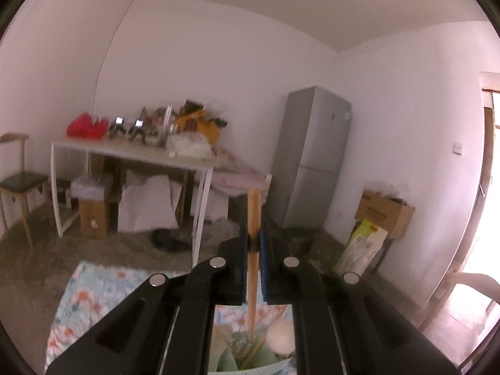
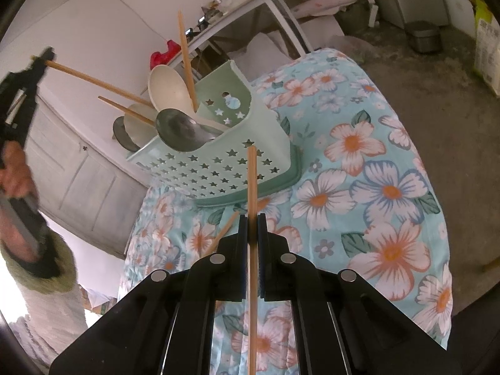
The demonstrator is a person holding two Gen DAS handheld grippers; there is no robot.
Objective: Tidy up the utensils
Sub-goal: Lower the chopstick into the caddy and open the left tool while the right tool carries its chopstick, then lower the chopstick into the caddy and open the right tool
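My left gripper (image 1: 253,240) is shut on a wooden chopstick (image 1: 253,209) whose lower end slants down to the pale green star-holed utensil holder (image 1: 240,356). The right wrist view shows that gripper (image 2: 43,60) at upper left, its chopstick (image 2: 93,81) reaching behind a white spoon (image 2: 168,89) in the holder (image 2: 218,164). A metal spoon (image 2: 179,132), an upright chopstick (image 2: 187,62) and another slanted chopstick (image 2: 125,109) also stand in it. My right gripper (image 2: 252,218) is shut on a chopstick (image 2: 252,175) in front of the holder. One loose chopstick (image 2: 223,232) lies on the floral cloth (image 2: 375,162).
A person's hand (image 2: 14,168) and fuzzy green sleeve (image 2: 43,268) hold the left gripper. Behind stand a white cabinet (image 2: 78,168), a cluttered white table (image 1: 131,153), a grey fridge (image 1: 312,156), a chair (image 1: 18,181) and cardboard boxes (image 1: 386,212) on the floor.
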